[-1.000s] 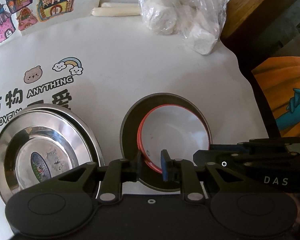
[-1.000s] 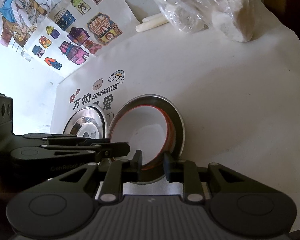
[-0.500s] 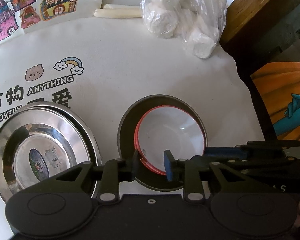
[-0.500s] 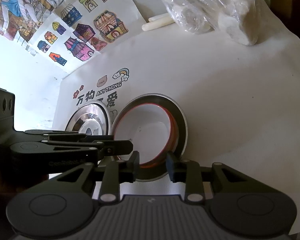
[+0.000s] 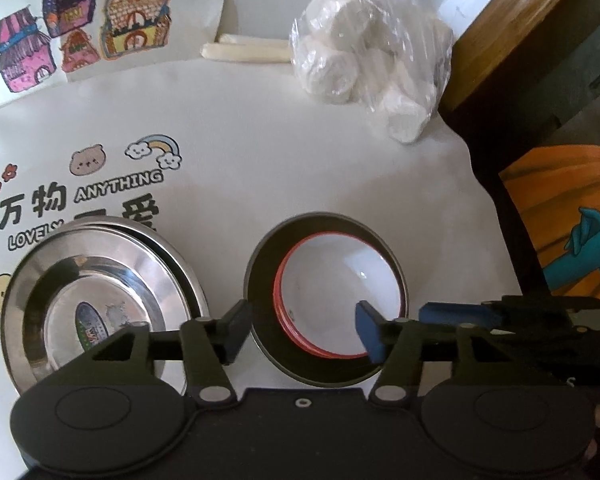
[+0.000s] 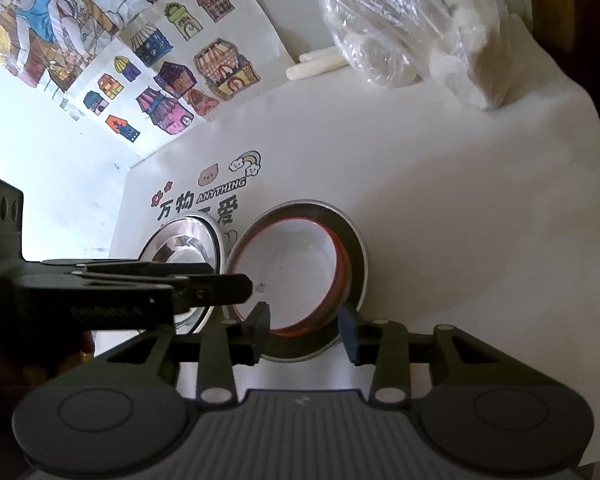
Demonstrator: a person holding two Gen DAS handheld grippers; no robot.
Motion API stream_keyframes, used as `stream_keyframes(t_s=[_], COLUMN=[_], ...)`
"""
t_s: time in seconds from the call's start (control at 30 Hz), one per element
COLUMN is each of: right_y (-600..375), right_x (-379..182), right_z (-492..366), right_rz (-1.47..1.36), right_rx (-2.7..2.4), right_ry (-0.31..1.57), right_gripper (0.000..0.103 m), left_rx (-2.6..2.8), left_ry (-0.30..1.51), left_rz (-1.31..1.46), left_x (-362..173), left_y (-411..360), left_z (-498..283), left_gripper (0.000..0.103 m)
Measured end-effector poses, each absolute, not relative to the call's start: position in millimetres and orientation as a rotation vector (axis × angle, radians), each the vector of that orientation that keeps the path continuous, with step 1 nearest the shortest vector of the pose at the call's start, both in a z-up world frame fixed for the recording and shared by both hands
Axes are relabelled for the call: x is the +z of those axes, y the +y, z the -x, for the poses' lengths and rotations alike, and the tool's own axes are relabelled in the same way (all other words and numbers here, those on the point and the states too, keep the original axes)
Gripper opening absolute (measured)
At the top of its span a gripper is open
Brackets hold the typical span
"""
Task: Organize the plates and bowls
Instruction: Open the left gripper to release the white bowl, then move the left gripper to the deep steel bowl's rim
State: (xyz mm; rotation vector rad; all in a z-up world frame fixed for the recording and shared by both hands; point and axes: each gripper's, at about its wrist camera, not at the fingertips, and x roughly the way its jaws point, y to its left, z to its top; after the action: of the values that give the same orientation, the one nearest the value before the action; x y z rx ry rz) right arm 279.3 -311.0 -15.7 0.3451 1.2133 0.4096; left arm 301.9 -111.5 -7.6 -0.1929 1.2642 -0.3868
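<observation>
Beside nested bowls (image 5: 340, 304): steel plates (image 5: 100, 304); bagged rolls (image 5: 364, 68) behind.

Both wrist views steeply downward, close (shared bowl (image 5: 336, 300))

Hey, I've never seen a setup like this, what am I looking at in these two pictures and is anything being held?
These are two handheld grabbing tools, one in each of a person's hands, each with a camera looking along its two fingers. One picture is from the left gripper, the other from the right gripper. On the white printed cloth a red-rimmed white bowl sits inside a dark metal bowl. Beside them are stacked steel plates, and farther back a plastic bag of white lumps. Both tools' fingers are opening around the bowls' near rims, so nothing is held.
</observation>
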Motion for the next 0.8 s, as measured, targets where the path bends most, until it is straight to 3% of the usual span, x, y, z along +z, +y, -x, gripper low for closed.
stream_keyframes(t_s=[0.27,0.43,0.8], right_y=[-321,-328,-328], right_x=[-10,-12,-23], right_z=[-271,-270,-274], right_rz=[-0.336,-0.339,-0.231], right_rx=[0.378,0.358,0.307], right_ry=[1.191,1.189,1.248], right_gripper=[0.076,0.1,0.103], left_rx=[-0.32,-0.298,-0.364], left_ry=[1.246,1.247,1.238], left_rz=[0.159,0.109,-0.155], left_x=[-4,-6,-14], left_y=[-96,-86,-78], left_z=[-305,-309,-327], left_gripper=[0.1,0.102,0.102])
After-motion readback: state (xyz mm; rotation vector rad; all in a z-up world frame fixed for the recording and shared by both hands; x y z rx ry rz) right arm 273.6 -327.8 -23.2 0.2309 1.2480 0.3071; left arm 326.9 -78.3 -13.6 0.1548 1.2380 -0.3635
